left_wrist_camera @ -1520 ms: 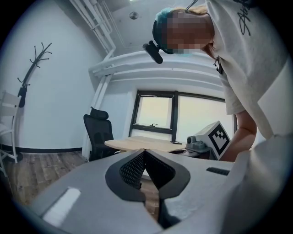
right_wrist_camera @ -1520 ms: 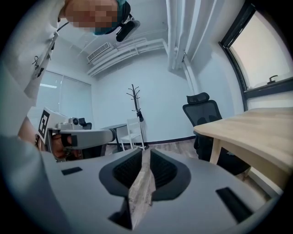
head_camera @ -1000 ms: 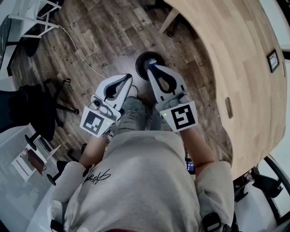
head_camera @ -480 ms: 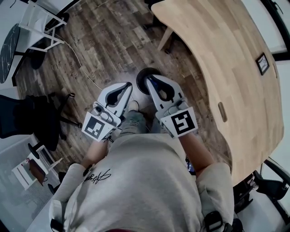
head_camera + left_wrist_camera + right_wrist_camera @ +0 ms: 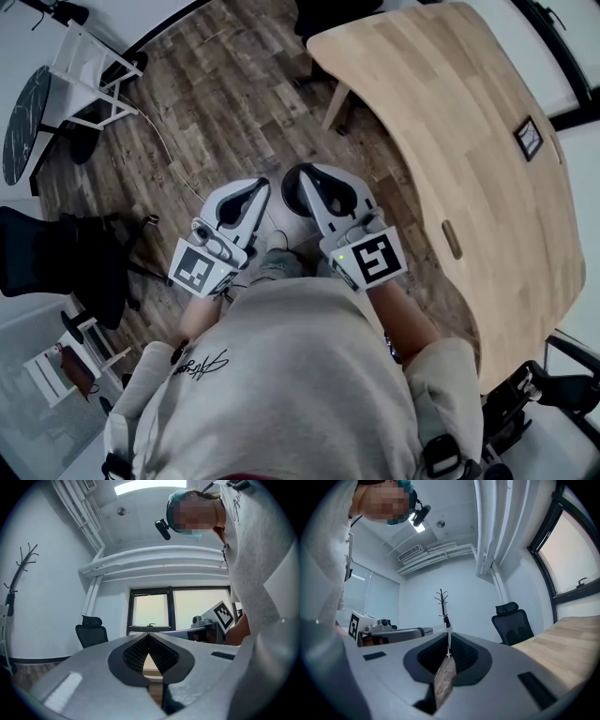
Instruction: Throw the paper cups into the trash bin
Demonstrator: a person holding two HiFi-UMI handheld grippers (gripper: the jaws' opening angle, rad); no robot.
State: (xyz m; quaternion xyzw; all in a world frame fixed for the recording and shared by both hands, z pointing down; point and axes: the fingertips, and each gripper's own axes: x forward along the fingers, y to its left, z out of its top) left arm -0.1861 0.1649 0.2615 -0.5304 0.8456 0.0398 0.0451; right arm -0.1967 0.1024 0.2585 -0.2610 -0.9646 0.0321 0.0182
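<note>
Far left: black chair (image 5: 66, 262) on wood floor (image 5: 234, 94), with no cups around it.

Next, left claw (image 5: 148, 636): pressed together at the tips, pinching nothing. Held up in front of the body, pointing about level.

Just right of that in the head view, a dark round rim (image 5: 290, 178) peeking out between the two claws. Probably the bin, though mostly covered by the right claw. Cannot see inside it.

Then right claw (image 5: 449, 645): also pressed together, tips meeting, empty. Held beside the left one at much the same height.

Far right: pale wooden surface (image 5: 450, 122), carrying only a small dark frame (image 5: 528, 139) near its far edge. No cups on the part in view.

Cups: found in no view, not on the floor, not on the surface, not in either claw.

Judging progress: nothing in hand to drop, nothing in sight to fetch. Could mean all cups already in the bin, or more waiting out of frame; cannot tell which. If done, nothing left but to stop. If not, still to do: find a cup, pinch it, carry it over the rim, let go.
</note>
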